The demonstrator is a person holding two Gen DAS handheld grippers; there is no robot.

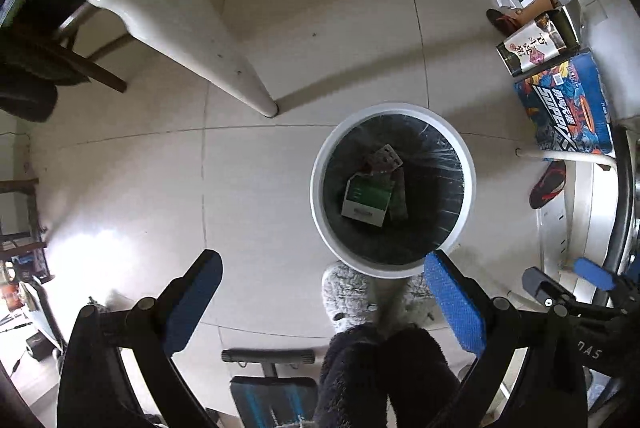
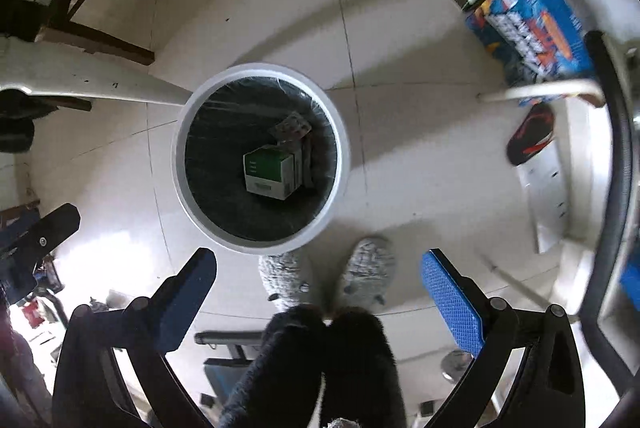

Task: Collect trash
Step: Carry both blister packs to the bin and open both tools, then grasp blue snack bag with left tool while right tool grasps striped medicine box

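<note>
Step in hand: the drop looks done. Your left gripper (image 1: 320, 288) and right gripper (image 2: 318, 284) both hang released and empty above the floor, fingers spread wide.

Task's thing: the trash bin (image 1: 320, 188), white-rimmed with a dark liner, sits just ahead of and below both grippers. Inside it lie a green-and-white box (image 1: 366, 200) and a blister pack (image 1: 386, 158) leaning against it.

Next move, as a judgement: no loose trash shows on the floor tiles near the bin, so you would need to lift and turn toward wherever more litter lies; nothing here calls for a grasp.

Around you:
- your grey slippers (image 2: 368, 268), directly beneath the grippers, touching the bin's near edge;
- a white table leg (image 1: 240, 80), ahead-left of the left gripper, near the bin;
- a blue printed carton (image 1: 568, 108) and a dark gift box (image 1: 536, 44), ahead-right, well apart;
- a red-and-black shoe (image 1: 548, 184), right of the bin.

In the way: the table leg and your own feet crowd the bin.
</note>
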